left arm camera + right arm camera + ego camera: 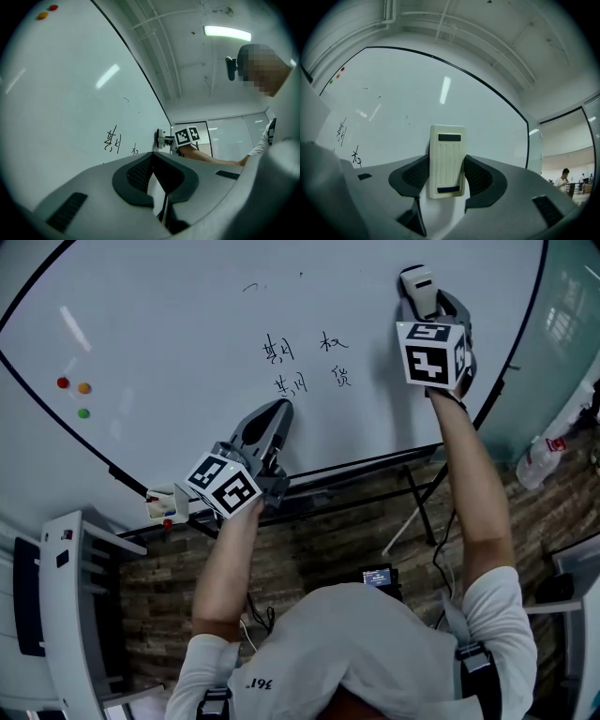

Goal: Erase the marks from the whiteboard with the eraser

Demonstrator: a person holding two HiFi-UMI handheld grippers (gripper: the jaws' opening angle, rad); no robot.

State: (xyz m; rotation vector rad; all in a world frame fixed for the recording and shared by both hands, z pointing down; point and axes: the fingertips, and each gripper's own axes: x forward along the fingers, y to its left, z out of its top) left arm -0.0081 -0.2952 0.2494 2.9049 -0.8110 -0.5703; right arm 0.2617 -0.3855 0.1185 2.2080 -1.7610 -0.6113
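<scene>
The whiteboard carries black handwritten marks in two rows near its middle. My right gripper is up at the right of those marks, shut on a cream eraser that it holds against or just off the board. In the right gripper view the eraser stands upright between the pads, with the marks far off to the left. My left gripper rests low near the board's bottom edge, below the marks, its jaws shut with nothing in them. The left gripper view shows the marks ahead.
Red, orange and green magnets sit on the board's left side. A small marker holder hangs at the bottom frame. The stand's legs cross the wooden floor. A white bottle is at the right.
</scene>
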